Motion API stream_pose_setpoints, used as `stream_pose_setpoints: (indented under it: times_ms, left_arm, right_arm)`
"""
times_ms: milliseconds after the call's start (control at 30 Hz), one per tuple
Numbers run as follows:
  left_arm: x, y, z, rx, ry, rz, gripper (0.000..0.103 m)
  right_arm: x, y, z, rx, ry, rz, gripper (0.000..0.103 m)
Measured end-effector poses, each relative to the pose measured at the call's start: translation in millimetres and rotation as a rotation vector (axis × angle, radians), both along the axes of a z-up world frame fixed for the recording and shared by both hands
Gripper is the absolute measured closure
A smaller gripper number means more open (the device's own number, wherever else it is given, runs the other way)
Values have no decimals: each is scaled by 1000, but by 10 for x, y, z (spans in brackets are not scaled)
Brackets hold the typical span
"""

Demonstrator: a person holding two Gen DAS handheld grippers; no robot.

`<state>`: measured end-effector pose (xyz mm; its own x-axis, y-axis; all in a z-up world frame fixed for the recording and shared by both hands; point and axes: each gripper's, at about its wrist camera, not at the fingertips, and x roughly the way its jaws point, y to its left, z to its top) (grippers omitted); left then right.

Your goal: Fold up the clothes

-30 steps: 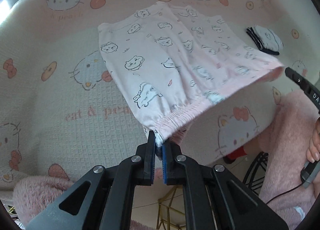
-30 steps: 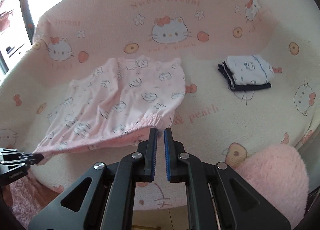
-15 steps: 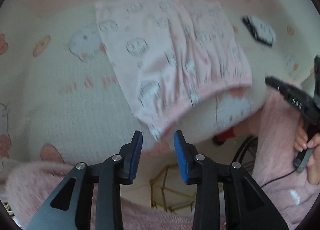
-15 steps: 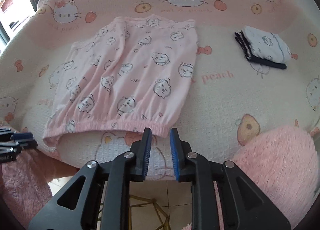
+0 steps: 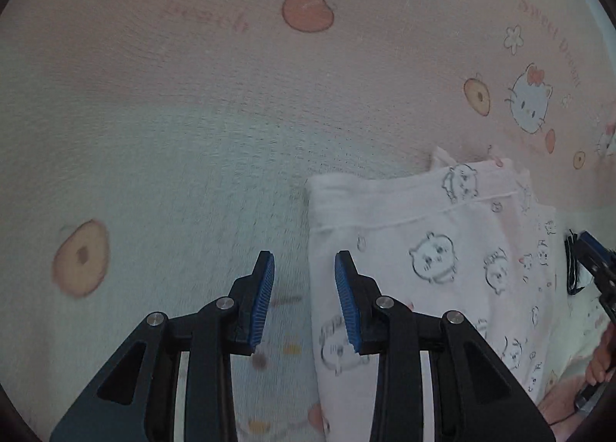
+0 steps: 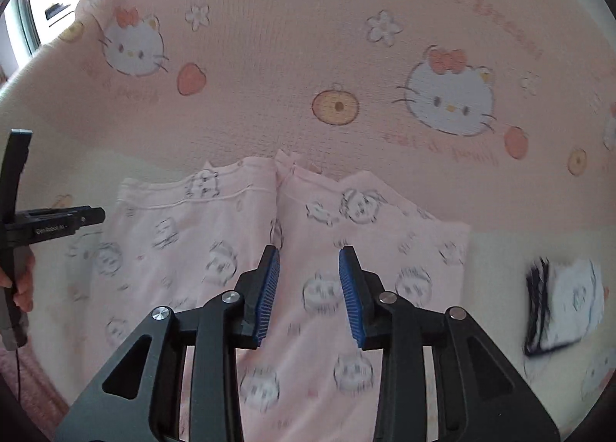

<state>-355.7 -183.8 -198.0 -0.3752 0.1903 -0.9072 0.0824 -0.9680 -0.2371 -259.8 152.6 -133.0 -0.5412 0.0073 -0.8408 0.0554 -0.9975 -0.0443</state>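
Observation:
Pink pyjama shorts [image 6: 319,234] with a cartoon print lie flat on the sofa seat, leg hems toward the backrest. They also show in the left wrist view [image 5: 435,261]. My left gripper [image 5: 304,265] is open and empty, low over the shorts' left edge near the far left corner. My right gripper [image 6: 310,263] is open and empty, just above the right leg of the shorts. The left gripper shows at the left in the right wrist view [image 6: 57,224].
A pink and cream Hello Kitty cover [image 6: 346,57] lies over the sofa seat and backrest. A folded white and dark garment [image 6: 562,303] lies on the seat to the right of the shorts. The right gripper's tip [image 5: 593,257] shows at the right edge.
Both grippers let go of the waistband and opened. The shorts dropped flat on the seat. Both grippers moved forward over the shorts toward the backrest end.

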Motion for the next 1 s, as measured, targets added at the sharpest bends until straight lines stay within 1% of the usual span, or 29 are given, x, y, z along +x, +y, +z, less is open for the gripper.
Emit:
stream_pose_setpoints:
  times_ms: [67, 100, 133, 167, 200, 267, 333, 400, 467, 500, 600, 633, 700, 767, 833, 867, 900, 933, 967, 1000]
  left_arm:
    - [-76, 37, -88, 42, 5, -26, 69]
    - [-99, 64, -111, 46, 15, -38, 70]
    - [-113, 98, -105, 42, 23, -47, 87]
    - [-127, 133, -91, 37, 29, -54, 101]
    - [-141, 169, -76, 32, 35, -61, 101]
    - [-118, 216, 36, -15, 70, -69, 101]
    - [-35, 207, 180, -50, 100, -73, 101]
    - [91, 124, 342, -89, 129, -72, 101]
    - [216, -3, 460, -143, 135, -56, 101]
    - [257, -82, 484, -159, 129, -31, 101]
    - [298, -346, 467, -197, 90, 56, 101]
    - [279, -390, 442, -207, 77, 67, 101]
    - [234, -440, 383, -211, 57, 70, 101]
    - [176, -399, 248, -220, 21, 45, 101]
    - [116, -340, 97, -229, -19, 14, 101]
    - [90, -327, 29, -227, -40, 8, 101]
    - [67, -323, -35, -222, -61, 6, 101]
    - [47, -329, -63, -213, -68, 6, 101]
    - [37, -351, -53, -203, -64, 8, 101]
    - [32, -377, -34, -194, -57, 12, 100]
  right_arm:
    - [-187, 33, -185, -7, -22, -2, 71]
    - [-249, 66, -281, -16, -34, -10, 71]
    - [-299, 103, -370, -28, -44, -19, 71]
    - [-314, 146, -445, -47, -50, -35, 71]
    - [-308, 192, -511, -70, -56, -56, 71]
    - [-298, 269, -638, -113, -75, -90, 71]
    - [-296, 274, -717, -142, -114, -88, 71]
    - [-267, 218, -693, -106, -100, -72, 70]
    - [-239, 150, -648, -68, -82, -55, 70]
    - [-229, 117, -639, -59, -82, -47, 69]
    - [-218, 2, -669, -13, -102, -20, 66]
    - [-216, -41, -686, 8, -112, -13, 66]
    - [-216, -119, -697, 28, -126, 2, 66]
    - [-260, -172, -621, -5, -122, 30, 66]
    - [-336, -273, -517, -28, -104, 68, 63]
    - [-402, -337, -468, -32, -91, 93, 59]
    - [-486, -404, -431, -38, -76, 123, 50]
    - [-576, -464, -415, -47, -64, 153, 46]
    - [-668, -526, -424, -59, -67, 184, 45]
    - [-762, -592, -476, -75, -95, 217, 45]
